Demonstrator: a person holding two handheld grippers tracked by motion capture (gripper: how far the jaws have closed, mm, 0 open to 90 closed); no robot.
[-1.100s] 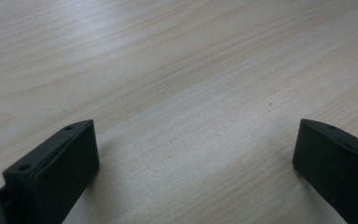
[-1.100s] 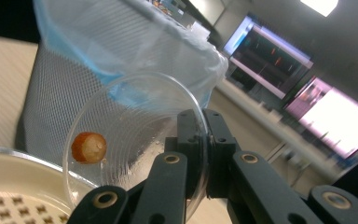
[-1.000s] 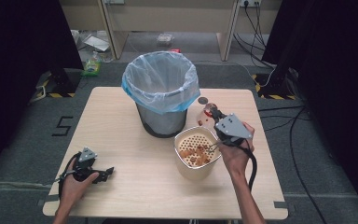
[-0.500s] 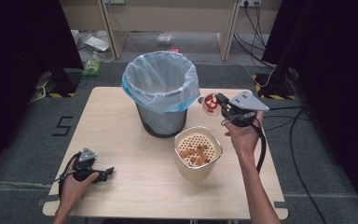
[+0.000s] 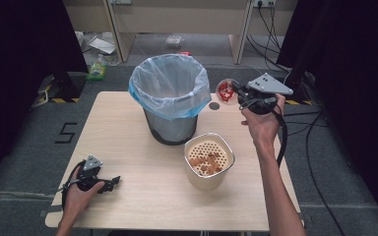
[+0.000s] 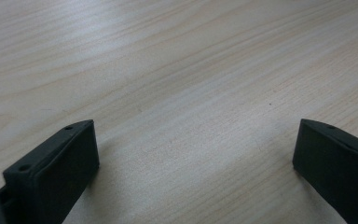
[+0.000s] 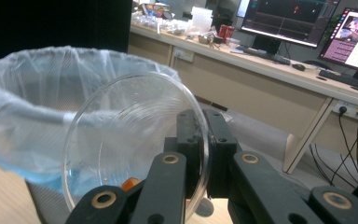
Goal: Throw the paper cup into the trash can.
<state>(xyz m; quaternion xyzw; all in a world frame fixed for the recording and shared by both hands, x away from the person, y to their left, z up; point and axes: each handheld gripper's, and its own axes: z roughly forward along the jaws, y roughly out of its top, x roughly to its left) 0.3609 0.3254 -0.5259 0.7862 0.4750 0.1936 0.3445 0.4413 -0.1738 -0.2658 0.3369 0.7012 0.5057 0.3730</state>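
Observation:
A clear plastic bowl (image 5: 225, 92) with red bits in it hangs in the air just right of the bin's rim, tipped on its side. My right gripper (image 5: 238, 93) is shut on the bowl's rim. In the right gripper view the clear bowl (image 7: 130, 140) is clamped edge-on in my right gripper (image 7: 204, 140), with an orange bit (image 7: 129, 183) low inside it. My left gripper (image 5: 112, 183) rests on the table at the front left. In its own view the left gripper (image 6: 193, 158) stands open over bare wood.
A grey bin with a pale blue bag liner (image 5: 170, 93) stands at the table's back middle. A cream container (image 5: 209, 160) with a perforated insert and orange-brown bits sits in front of it. A dark round spot (image 5: 214, 105) marks the table (image 5: 142, 206) beside the bin.
My right gripper has lifted the clear bowl from beside the cream container up and back, to the right of the bin's rim. The left gripper has stayed put.

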